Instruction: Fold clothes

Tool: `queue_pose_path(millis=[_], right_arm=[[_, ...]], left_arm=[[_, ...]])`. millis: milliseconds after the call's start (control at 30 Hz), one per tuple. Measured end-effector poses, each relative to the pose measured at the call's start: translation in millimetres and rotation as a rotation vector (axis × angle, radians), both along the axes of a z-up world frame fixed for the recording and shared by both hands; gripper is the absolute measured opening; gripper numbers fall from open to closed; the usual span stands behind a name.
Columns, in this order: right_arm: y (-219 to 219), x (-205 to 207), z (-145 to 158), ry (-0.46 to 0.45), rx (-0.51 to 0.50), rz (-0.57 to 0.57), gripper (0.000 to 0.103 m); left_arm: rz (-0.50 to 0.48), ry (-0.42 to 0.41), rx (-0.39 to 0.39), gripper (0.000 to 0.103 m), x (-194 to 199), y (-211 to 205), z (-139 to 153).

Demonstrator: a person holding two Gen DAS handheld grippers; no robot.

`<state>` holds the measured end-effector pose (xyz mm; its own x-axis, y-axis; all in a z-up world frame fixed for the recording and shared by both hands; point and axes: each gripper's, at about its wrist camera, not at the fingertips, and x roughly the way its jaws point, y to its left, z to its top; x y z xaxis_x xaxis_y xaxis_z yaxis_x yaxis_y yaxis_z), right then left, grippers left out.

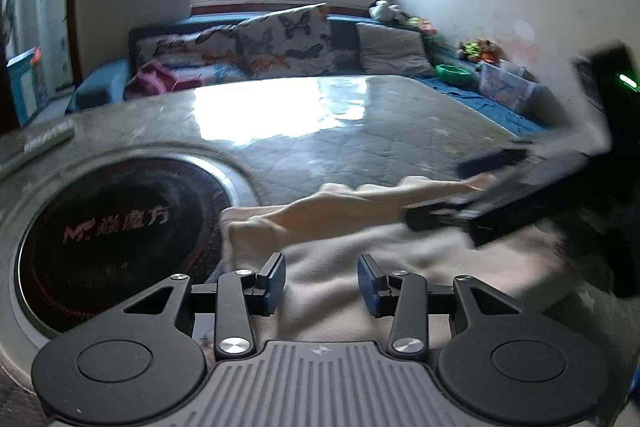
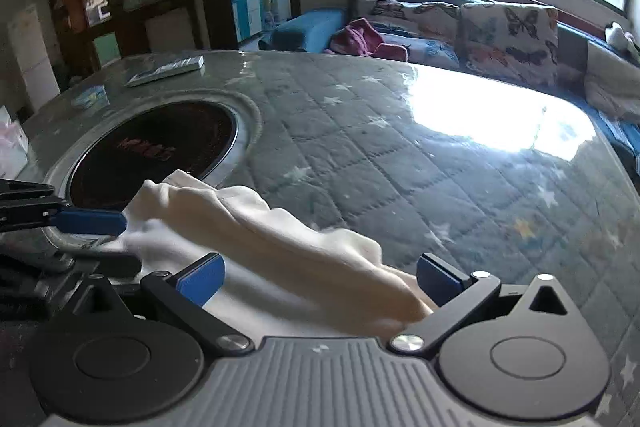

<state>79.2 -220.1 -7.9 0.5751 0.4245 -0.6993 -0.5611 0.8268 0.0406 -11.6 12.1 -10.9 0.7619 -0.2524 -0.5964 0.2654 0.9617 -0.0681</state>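
Note:
A cream-white garment (image 1: 352, 223) lies on the glass-topped table, its far edge bunched into a raised fold. It also shows in the right wrist view (image 2: 288, 243). My left gripper (image 1: 322, 279) is open, its blue pads just above the near part of the cloth, holding nothing. My right gripper (image 2: 318, 279) is open, its jaws wide on either side of the bunched fold. In the left wrist view the right gripper (image 1: 480, 195) comes in from the right, blurred, at the fold's end. The left gripper's blue fingers (image 2: 90, 221) show at the left of the right wrist view, touching the cloth's edge.
The table (image 1: 328, 131) has a quilted star-pattern cover under glass and a round black induction hob (image 1: 120, 235) at the left. A flat box (image 2: 166, 69) and a small packet (image 2: 91, 97) lie at the far left edge. A sofa with butterfly cushions (image 1: 280, 39) stands behind.

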Motion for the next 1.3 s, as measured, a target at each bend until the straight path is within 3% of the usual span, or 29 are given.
queue_pose_path(millis=[200, 367, 500, 833, 1067, 1300], right_arm=[[25.6, 24.0, -8.6, 0.01, -0.123, -0.028, 0.103], [21.1, 43.1, -9.0, 0.061, -0.082, -0.084, 0.103], [25.2, 36.7, 3.2, 0.041, -0.041, -0.044, 0.103], [58.5, 48.5, -5.8, 0.034, -0.087, -0.003, 0.103], [31.8, 24.2, 23.3, -0.046, -0.055, -0.015, 0.103], [2.3, -27.9, 17.3, -0.054, -0.052, -0.024, 0.103]], left_arm=[[-0.058, 0.017, 0.032, 0.043, -9.9, -15.0, -9.6], [-0.059, 0.018, 0.029, 0.045, -9.9, -13.0, -12.9], [-0.042, 0.007, 0.008, 0.045, -10.7, -6.5, -9.2], [-0.036, 0.033, -0.003, 0.045, -8.5, -0.5, -14.3], [-0.004, 0.012, -0.014, 0.046, -5.6, 9.2, -3.9], [0.074, 0.017, -0.016, 0.046, 14.2, 15.1, -3.3]])
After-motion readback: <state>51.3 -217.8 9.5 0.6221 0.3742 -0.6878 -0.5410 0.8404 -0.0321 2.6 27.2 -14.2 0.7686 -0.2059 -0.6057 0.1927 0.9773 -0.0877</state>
